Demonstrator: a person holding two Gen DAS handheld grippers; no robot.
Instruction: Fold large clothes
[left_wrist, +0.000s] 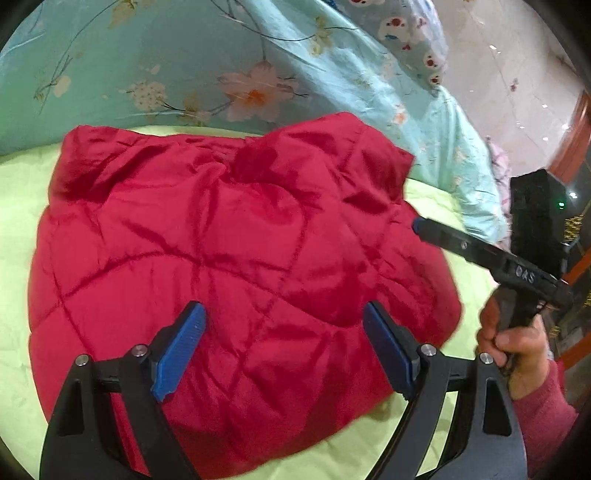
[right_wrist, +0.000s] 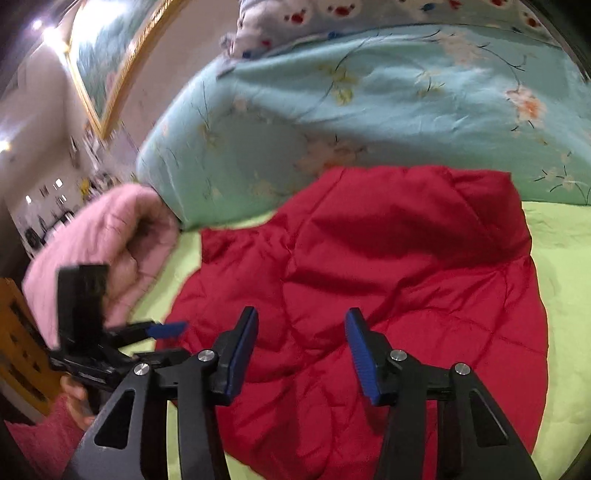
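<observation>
From the left wrist camera, one red quilted jacket (left_wrist: 229, 258) lies folded into a puffy, roughly square bundle on a smooth lime-green sheet (left_wrist: 18, 229). Its shiny fabric is crossed by diamond stitching and creased. The left gripper (left_wrist: 284, 332) hovers over the near edge with its two ribbed blue pads (left_wrist: 181, 350) spread wide, nothing between them. At the right, a hand (left_wrist: 517, 347) in a pink knitted sleeve holds the right gripper (left_wrist: 417, 225); seen side-on, I cannot tell its gap here. Behind the jacket lies a pale turquoise floral quilt (left_wrist: 184, 55).

From the right wrist camera, the same jacket (right_wrist: 388, 277) fills the middle of the green sheet (right_wrist: 561, 258). The right gripper (right_wrist: 301, 332) stands above it, jaws partly apart and empty. At the left, blurred, sits the left gripper (right_wrist: 166, 328) beside one soft pink padded garment (right_wrist: 110, 240). The turquoise quilt (right_wrist: 332, 110) bulges behind, and one gold-framed picture (right_wrist: 107, 55) hangs on the wall.
</observation>
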